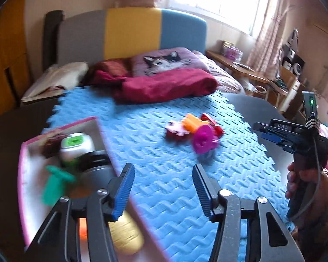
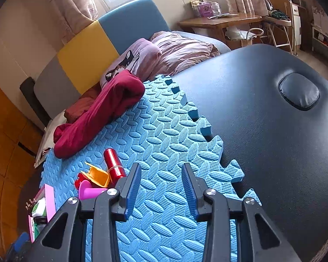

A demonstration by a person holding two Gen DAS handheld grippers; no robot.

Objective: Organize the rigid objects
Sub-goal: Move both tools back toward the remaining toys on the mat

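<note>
On the blue foam mat [image 1: 155, 135] lies a small heap of toys: a magenta piece [image 1: 204, 139], an orange piece [image 1: 193, 123] and red pieces [image 1: 212, 121]. My left gripper [image 1: 163, 174] hovers open and empty in front of them, beside a pink-rimmed box [image 1: 61, 130] holding a white-and-green bottle [image 1: 76, 146], a black cylinder [image 1: 98, 168] and a green piece [image 1: 54, 183]. My right gripper [image 2: 161, 168] stands open over bare mat [image 2: 164, 131]. A red cylinder [image 2: 112, 163], the orange piece [image 2: 98, 174] and the magenta piece [image 2: 91, 192] lie to its left.
The mat covers part of a black padded table [image 2: 262, 120] with a round cushion insert [image 2: 298, 92]. A dark red cloth [image 1: 164, 85] lies at the mat's far end, with a bed and pillows behind. A hand [image 1: 295, 181] holds the right gripper at the mat's right edge.
</note>
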